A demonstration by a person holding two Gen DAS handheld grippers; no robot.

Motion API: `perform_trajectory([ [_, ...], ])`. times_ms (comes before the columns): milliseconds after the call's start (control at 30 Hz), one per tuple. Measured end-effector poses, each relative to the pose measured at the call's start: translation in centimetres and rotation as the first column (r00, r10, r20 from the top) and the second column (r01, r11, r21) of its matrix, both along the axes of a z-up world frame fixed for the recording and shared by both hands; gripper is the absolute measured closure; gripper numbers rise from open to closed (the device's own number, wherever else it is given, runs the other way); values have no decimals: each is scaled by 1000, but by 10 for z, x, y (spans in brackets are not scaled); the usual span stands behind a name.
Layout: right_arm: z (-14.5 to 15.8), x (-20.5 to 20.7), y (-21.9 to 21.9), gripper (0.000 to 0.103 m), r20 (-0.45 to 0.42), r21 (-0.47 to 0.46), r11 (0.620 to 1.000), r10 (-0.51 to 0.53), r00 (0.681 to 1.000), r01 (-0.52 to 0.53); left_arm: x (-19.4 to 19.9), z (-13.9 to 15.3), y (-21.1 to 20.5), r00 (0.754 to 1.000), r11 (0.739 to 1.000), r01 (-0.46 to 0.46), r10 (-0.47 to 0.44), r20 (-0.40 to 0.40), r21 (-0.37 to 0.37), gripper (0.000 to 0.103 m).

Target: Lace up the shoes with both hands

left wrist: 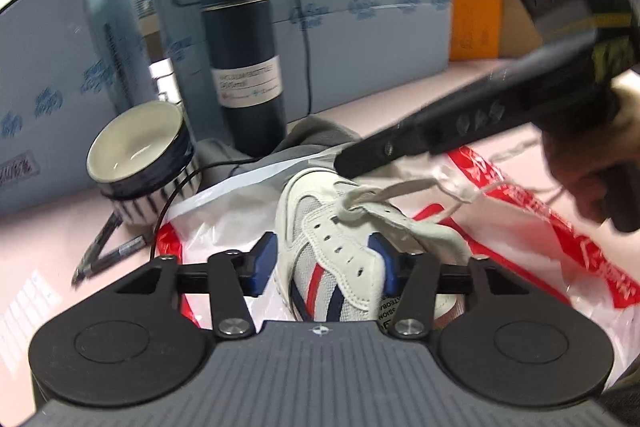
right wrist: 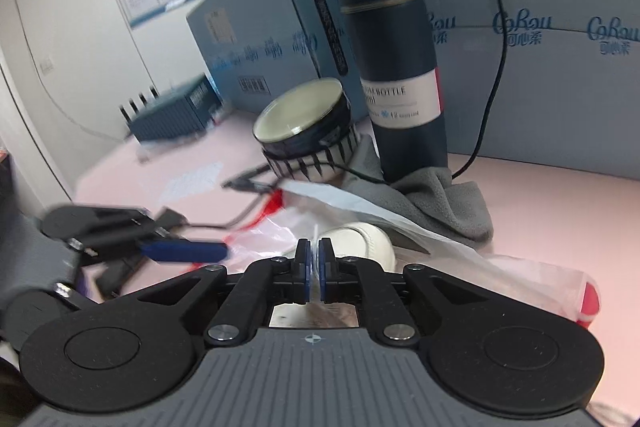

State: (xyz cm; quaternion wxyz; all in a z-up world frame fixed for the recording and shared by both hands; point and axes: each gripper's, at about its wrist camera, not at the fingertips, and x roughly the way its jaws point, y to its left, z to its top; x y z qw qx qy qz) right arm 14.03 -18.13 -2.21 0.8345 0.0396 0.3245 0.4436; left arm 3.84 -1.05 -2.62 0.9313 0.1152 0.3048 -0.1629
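Note:
A white sneaker (left wrist: 304,203) with red and navy stripes lies on a red-and-white plastic bag (left wrist: 520,227), toe pointing away in the left wrist view. My left gripper (left wrist: 324,259) straddles its middle, a blue pad pressed to each side, shut on the shoe. A white shoelace (left wrist: 404,187) leaves the top eyelet and trails right across the bag. My right gripper (left wrist: 340,163) reaches in from the right above the toe. In the right wrist view the right gripper (right wrist: 314,255) is shut with a thin pale lace strand between its pads, just before the toe (right wrist: 368,235).
A dark blue flask (left wrist: 244,67) stands behind the shoe on a grey cloth (right wrist: 452,203). A striped bowl (left wrist: 140,151) sits to its left, with pens (left wrist: 108,251) and a black cable nearby. Blue boxes (left wrist: 360,27) wall the back of the pink table. A hand (left wrist: 588,163) holds the right gripper.

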Motion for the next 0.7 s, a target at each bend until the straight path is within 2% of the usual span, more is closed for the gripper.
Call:
perform_trajectory([
  [100, 9, -9, -7, 99, -12, 27, 1000, 4, 1000, -3, 2, -2, -5, 999, 999, 38, -38, -5, 29, 80],
  [167, 12, -16, -9, 98, -14, 27, 1000, 15, 1000, -15, 3, -2, -5, 1000, 999, 30, -29, -5, 30, 85],
  [233, 14, -24, -8, 98, -4, 9, 1000, 29, 1000, -29, 4, -1, 0, 1000, 1000, 17, -17, -15, -6, 89],
  [367, 9, -34, -3, 99, 7, -30, 999, 46, 999, -46, 9, 0, 15, 998, 990, -33, 24, -65, -139, 90],
  [467, 2, -34, -2, 98, 0, -27, 999, 31, 1000, -31, 14, -2, 30, 990, 956, -102, 70, -124, -274, 90],
  [533, -2, -35, -1, 99, -4, -25, 999, 22, 1000, -22, 16, -3, 37, 985, 937, -130, 86, -147, -326, 90],
  [633, -8, -36, 0, 99, -11, -22, 1000, 7, 1000, -7, 12, 0, 25, 993, 971, -83, 60, -105, -225, 87],
  [700, -10, -36, 1, 99, -17, -19, 1000, -3, 1000, 2, 11, 1, 12, 997, 994, -25, 17, -69, -111, 86],
])
